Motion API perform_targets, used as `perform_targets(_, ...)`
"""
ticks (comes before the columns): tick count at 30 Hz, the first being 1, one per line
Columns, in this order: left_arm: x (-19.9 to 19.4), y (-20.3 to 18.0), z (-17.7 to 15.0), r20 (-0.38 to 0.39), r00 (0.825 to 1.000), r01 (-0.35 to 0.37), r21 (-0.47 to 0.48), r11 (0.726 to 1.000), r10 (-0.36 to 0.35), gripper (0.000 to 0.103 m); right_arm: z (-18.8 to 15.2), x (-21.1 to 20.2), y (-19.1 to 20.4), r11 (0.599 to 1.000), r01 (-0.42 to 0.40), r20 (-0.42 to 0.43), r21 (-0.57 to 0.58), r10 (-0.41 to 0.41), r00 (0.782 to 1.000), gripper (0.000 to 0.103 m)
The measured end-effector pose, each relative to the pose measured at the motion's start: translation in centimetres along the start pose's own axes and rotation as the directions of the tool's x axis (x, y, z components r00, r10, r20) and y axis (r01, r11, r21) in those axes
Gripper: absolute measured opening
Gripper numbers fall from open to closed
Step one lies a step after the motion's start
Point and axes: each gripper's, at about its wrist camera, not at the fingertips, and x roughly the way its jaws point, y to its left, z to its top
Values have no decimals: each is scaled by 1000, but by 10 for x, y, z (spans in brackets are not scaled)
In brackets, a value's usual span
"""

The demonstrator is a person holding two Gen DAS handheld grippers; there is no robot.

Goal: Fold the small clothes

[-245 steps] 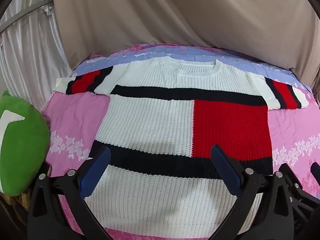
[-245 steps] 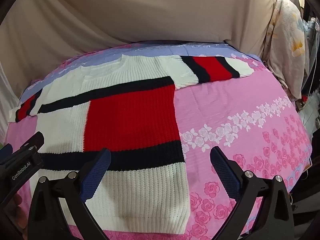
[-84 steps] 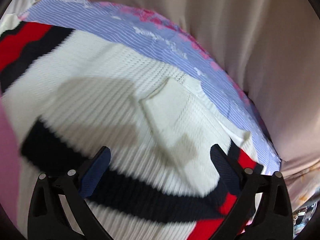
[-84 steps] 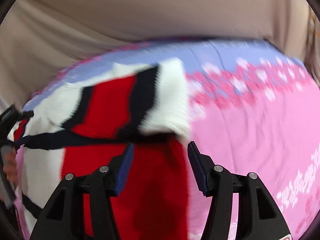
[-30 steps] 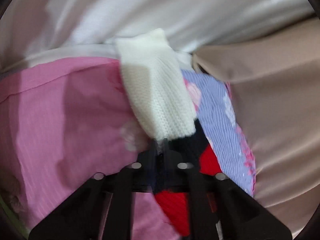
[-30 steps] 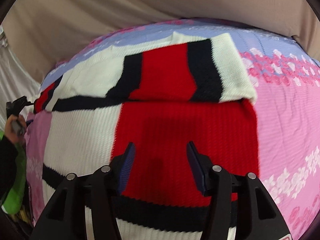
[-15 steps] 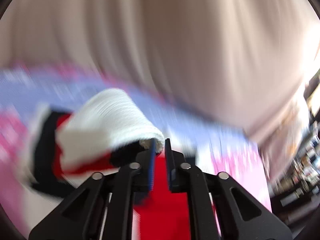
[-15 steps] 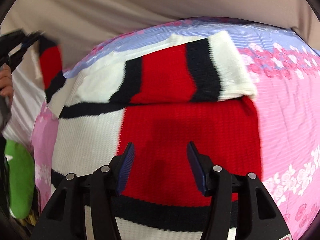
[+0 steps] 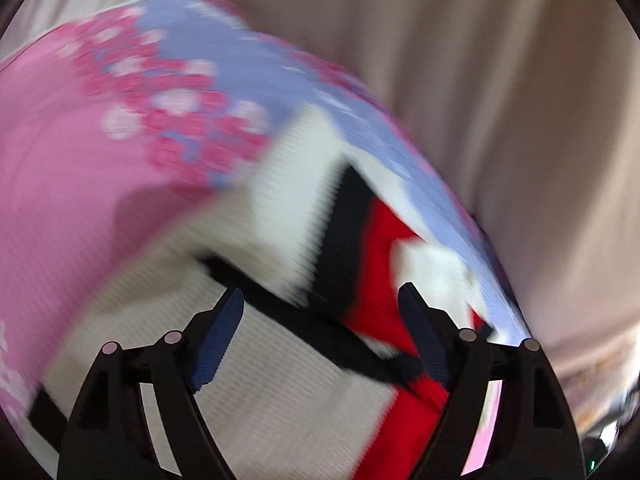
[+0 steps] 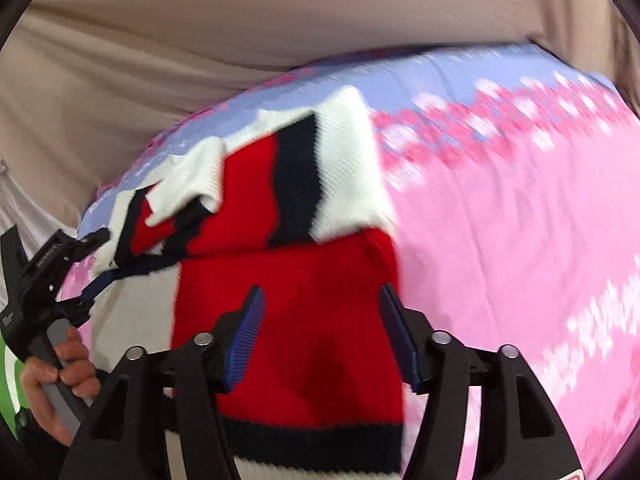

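the knitted sweater (image 10: 288, 320) lies flat on the pink floral bedsheet (image 10: 500, 240), white with red and navy blocks, both striped sleeves now turned in across its chest. the right sleeve (image 10: 296, 184) lies neat; the left sleeve (image 9: 344, 216) has landed a bit crumpled, its white cuff bunched over the other sleeve's end

the left gripper (image 9: 320, 332) has just been opening, and its jaws stand wide with nothing between them, hovering over the sleeve it let go of. the right gripper (image 10: 320, 332) has also just eased wider; its jaws are partly apart above the red panel, gripping nothing

to do this step well, i'd judge the crumpled cuff wants flattening first, so the sleeves sit level and no lump gets trapped. then each gripper should take a hem corner low down, pinching both layers of the thick knit, and carry the hem up evenly toward the collar

beige curtain (image 10: 200, 40) hangs close behind the bed, and a green cushion (image 10: 8, 392) sits at the left edge by the person's hand (image 10: 56, 376). neither blocks the fold, though the curtain leaves little room beyond the collar
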Motion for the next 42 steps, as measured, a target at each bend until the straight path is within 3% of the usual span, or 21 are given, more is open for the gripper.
perform_targets(3,16,24,21,-33,999,-46,-125,991,42,72,21,20,47,973,38,44,-229,-29,999,64)
perform_targets(7,22,36,29,-71,996,-62,-161,985,52,65,37,61,117,817,136,134,-560,-73,988,71)
perform_targets(9,25,37,30,-74,995,-74,-138,988,64,55,43,90,138,751,159,122,-640,-105,987,71)
perform_targets(12,29,40,33,-72,993,-104,-121,987,95,33,52,118,151,732,144,87,-666,-116,989,67)
perform_targets(13,29,45,37,-79,993,-101,-130,986,92,30,57,127,152,743,120,55,-659,-112,992,40)
perform_targets(15,30,56,39,-89,993,-86,-146,986,73,26,71,135,146,800,97,2,-593,-119,993,7)
perform_targets(18,26,60,42,-96,993,-75,-114,991,64,27,111,88,90,979,-140,41,-150,148,988,7)
perform_targets(20,25,58,38,-105,993,-70,-109,992,58,28,108,68,38,946,-293,105,138,280,954,7)
perform_targets(22,26,54,34,-111,993,-63,-114,991,50,30,83,74,-8,869,-353,106,347,337,935,7)
perform_targets(25,16,53,26,-116,993,-32,-142,989,15,42,45,106,-33,905,-183,-82,384,230,970,15)
perform_targets(27,13,52,22,-107,994,-22,-177,984,3,54,34,101,-42,883,-228,-42,409,267,963,20)
perform_targets(29,17,51,20,-111,994,-10,-221,975,-15,57,34,86,-46,890,-217,-8,400,241,971,39)
perform_targets(30,20,50,19,-116,993,-4,-237,971,-25,57,37,81,-46,900,-201,8,387,215,977,53)
perform_targets(32,23,49,20,-97,995,11,-272,962,-39,49,44,74,-48,913,-171,26,370,174,984,61)
perform_targets(33,24,48,22,-86,995,17,-285,958,-44,29,48,75,-50,911,-164,28,379,165,986,61)
perform_targets(35,22,46,30,-71,997,10,-297,955,-33,9,54,79,-64,892,-165,42,422,162,986,61)
perform_targets(36,14,44,37,-36,999,22,-304,952,-35,9,55,83,-69,884,-155,39,441,154,987,50)
perform_targets(37,6,44,43,0,999,39,-306,951,-40,9,60,87,-68,888,-124,18,444,130,991,21)
perform_targets(38,-4,43,48,37,998,54,-298,953,-45,9,65,87,-64,896,-118,-1,429,130,991,8)
perform_targets(40,-19,44,55,89,995,69,-264,962,-47,9,85,61,-50,902,-211,86,376,193,977,8)
perform_targets(42,-11,50,52,69,997,41,-249,968,-24,9,103,20,-32,908,-306,200,285,256,946,7)
